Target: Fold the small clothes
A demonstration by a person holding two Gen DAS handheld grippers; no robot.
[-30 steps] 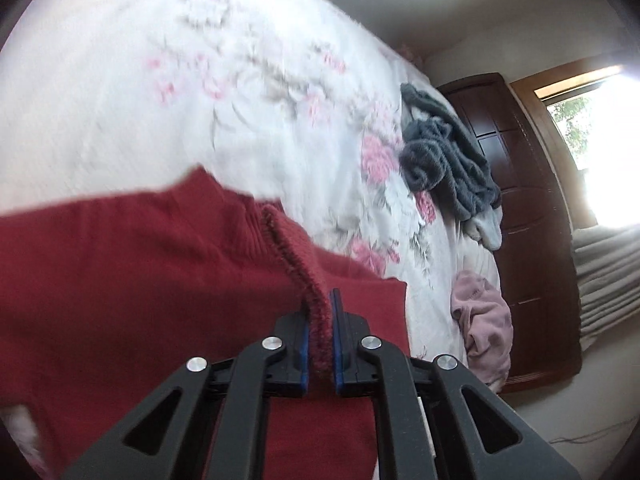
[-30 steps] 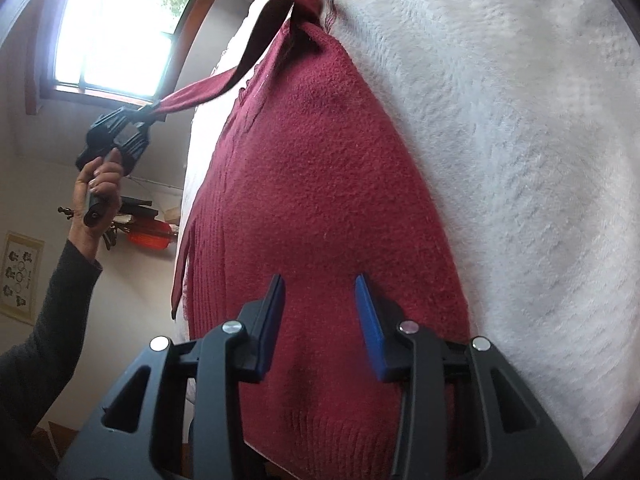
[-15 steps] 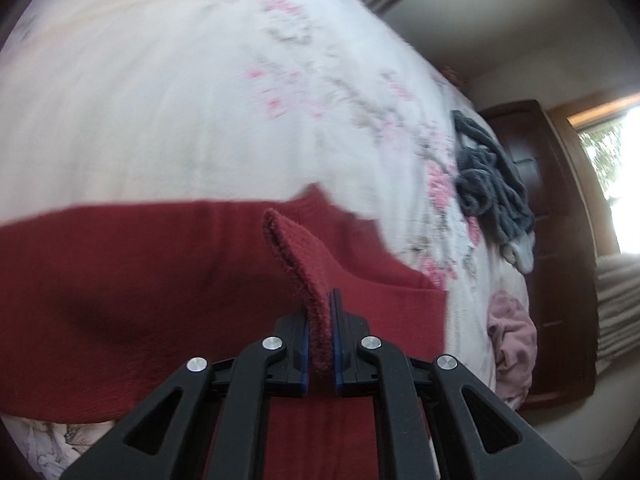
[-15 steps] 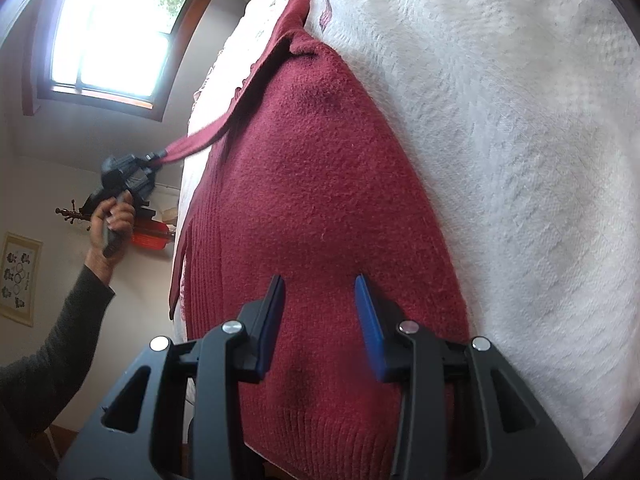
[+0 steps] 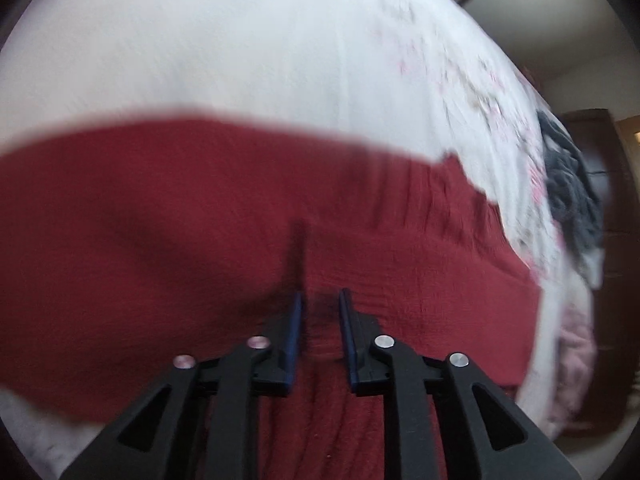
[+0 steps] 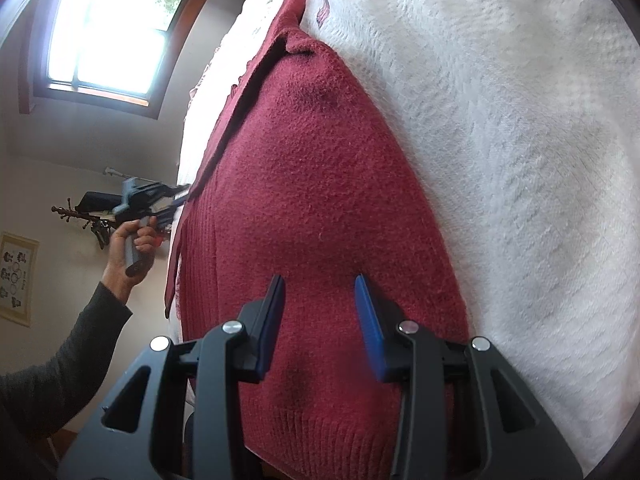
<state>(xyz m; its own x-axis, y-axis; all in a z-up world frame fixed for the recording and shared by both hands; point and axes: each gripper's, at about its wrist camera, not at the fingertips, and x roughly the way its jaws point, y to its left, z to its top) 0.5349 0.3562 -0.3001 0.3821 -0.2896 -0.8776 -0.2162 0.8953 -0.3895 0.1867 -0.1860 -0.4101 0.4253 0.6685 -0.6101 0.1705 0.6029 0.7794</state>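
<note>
A dark red knit sweater (image 5: pixel 200 220) lies flat on the white floral bedspread (image 5: pixel 240 40). My left gripper (image 5: pixel 320 300) hovers just over it, open by a narrow gap, with only flat fabric showing between the blue pads; the view is blurred. In the right wrist view the sweater (image 6: pixel 320 180) stretches away along the bed (image 6: pixel 520 160), one sleeve folded along its left edge. My right gripper (image 6: pixel 320 280) is open above the hem end, holding nothing. The left gripper (image 6: pixel 180 196) appears there at the sweater's left edge, held by a hand (image 6: pixel 128 240).
A pile of grey clothes (image 5: pixel 572 200) and a pink garment (image 5: pixel 572 360) lie at the bed's right edge, beside dark wooden furniture (image 5: pixel 612 240). A window (image 6: pixel 108 40) and a wall picture (image 6: pixel 16 276) are on the left past the bed.
My left gripper carried the pinched sleeve edge down onto the sweater and opened, letting it go. The sleeve now lies flat. My right gripper has stayed open in place.
</note>
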